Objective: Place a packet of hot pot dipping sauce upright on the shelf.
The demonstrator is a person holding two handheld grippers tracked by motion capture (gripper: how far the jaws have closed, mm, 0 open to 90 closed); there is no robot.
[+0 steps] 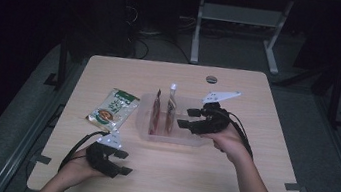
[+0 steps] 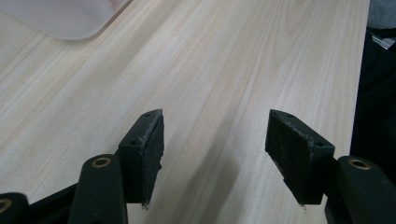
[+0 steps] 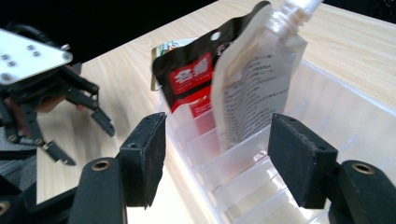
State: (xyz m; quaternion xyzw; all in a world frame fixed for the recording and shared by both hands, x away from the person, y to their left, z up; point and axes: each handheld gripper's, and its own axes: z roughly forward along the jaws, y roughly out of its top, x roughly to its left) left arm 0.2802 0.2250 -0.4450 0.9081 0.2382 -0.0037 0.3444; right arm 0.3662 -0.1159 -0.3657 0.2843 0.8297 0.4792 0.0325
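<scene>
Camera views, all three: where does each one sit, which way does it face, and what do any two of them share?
High view: above the person's side, looking forward and down at the table; both forearms, left gripper, right gripper.
Left gripper view: rides the left gripper, facing bare tabletop; open jaws, bin corner.
Right gripper view: rides the right gripper, facing the clear bin with the white spout pouch and black-red pouch.
Shared: high and right views both show the bin, pouches and left gripper.
</scene>
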